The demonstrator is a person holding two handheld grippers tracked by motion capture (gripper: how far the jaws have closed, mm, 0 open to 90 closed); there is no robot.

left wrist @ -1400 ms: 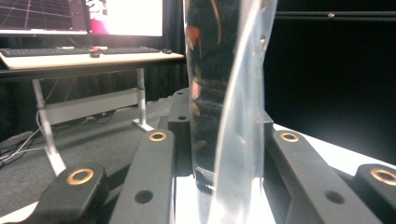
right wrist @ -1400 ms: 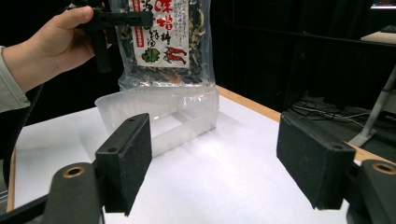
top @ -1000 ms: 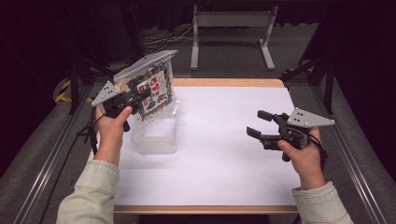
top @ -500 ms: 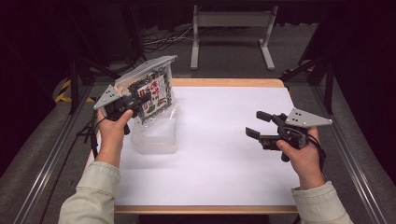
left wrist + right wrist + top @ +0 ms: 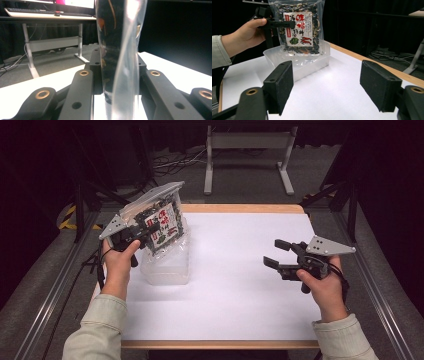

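The bag [image 5: 298, 27] held between the jaws of the left gripper [image 5: 150, 231] is clear glossy plastic with a paper-like printed label. Just below that gripper, the tub [image 5: 297, 61] looks like frosted, smooth plastic. The right gripper [image 5: 332, 90] has matt black pads [image 5: 283, 86] with a rough, foam-like surface. Under it, the table [image 5: 240, 290] is matt white with a wooden edge.

Overhead light glared off the white table [image 5: 240, 285], surroundings stayed dark, and the near bag [image 5: 120, 60] appeared blurred.
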